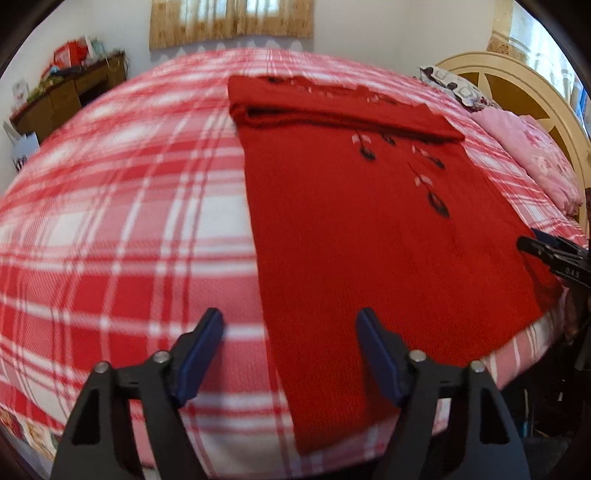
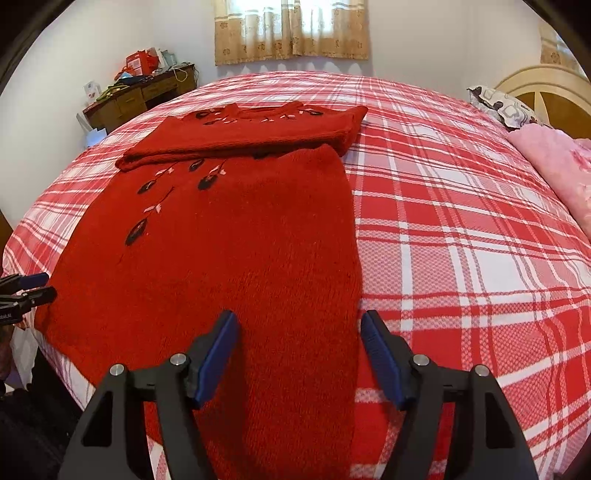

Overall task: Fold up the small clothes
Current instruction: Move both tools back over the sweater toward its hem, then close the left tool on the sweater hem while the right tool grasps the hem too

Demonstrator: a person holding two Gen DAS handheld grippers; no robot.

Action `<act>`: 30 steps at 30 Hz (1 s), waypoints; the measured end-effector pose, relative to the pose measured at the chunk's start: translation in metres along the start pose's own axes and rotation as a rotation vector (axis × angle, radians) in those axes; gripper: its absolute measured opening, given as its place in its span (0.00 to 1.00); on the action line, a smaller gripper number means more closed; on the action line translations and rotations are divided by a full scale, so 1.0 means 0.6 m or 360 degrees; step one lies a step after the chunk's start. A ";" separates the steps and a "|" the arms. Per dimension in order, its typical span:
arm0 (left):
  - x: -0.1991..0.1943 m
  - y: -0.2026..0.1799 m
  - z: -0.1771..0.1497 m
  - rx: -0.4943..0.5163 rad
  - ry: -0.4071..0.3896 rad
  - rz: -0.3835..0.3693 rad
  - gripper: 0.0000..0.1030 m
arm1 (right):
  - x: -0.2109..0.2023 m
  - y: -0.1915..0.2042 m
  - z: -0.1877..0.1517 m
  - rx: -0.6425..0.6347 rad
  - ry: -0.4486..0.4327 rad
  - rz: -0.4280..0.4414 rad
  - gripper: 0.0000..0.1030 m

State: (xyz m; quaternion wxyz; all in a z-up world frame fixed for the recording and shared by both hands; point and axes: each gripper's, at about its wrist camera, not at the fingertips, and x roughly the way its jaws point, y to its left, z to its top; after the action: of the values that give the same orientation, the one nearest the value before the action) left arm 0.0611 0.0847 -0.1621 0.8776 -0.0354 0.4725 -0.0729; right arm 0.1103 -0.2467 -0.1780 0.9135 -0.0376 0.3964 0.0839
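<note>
A red knit sweater with black and pink embroidered flowers lies flat on the red-and-white plaid bed. Its sleeves are folded across the far, collar end. My left gripper hovers open over the near hem, and the sweater's left edge runs between its fingers. Over the hem's other side my right gripper is open too, with the sweater's right edge just inside its right finger. Neither pair of pads presses the cloth. Each gripper shows at the edge of the other's view, the right gripper and the left gripper.
A pink quilt and a patterned pillow lie by the cream headboard on the right. A cluttered wooden desk stands at the far left by the wall. A curtained window is behind the bed.
</note>
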 end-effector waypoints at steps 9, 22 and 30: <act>-0.013 -0.008 -0.037 -0.0079 0.0058 -0.0057 0.58 | -0.005 0.007 -0.008 -0.0018 -0.0003 0.0007 0.68; -0.028 -0.025 -0.044 0.0013 0.0072 -0.0130 0.09 | -0.060 -0.046 -0.029 0.0145 -0.0078 0.0013 0.68; -0.057 -0.002 -0.027 -0.0032 -0.0008 -0.0170 0.09 | -0.077 -0.068 -0.063 0.0245 -0.0029 0.0181 0.59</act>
State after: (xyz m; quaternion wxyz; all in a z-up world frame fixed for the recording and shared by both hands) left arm 0.0291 0.0890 -0.1427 0.8733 -0.0695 0.4683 -0.1149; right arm 0.0597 -0.2977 -0.1697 0.9110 0.0562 0.3949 0.1052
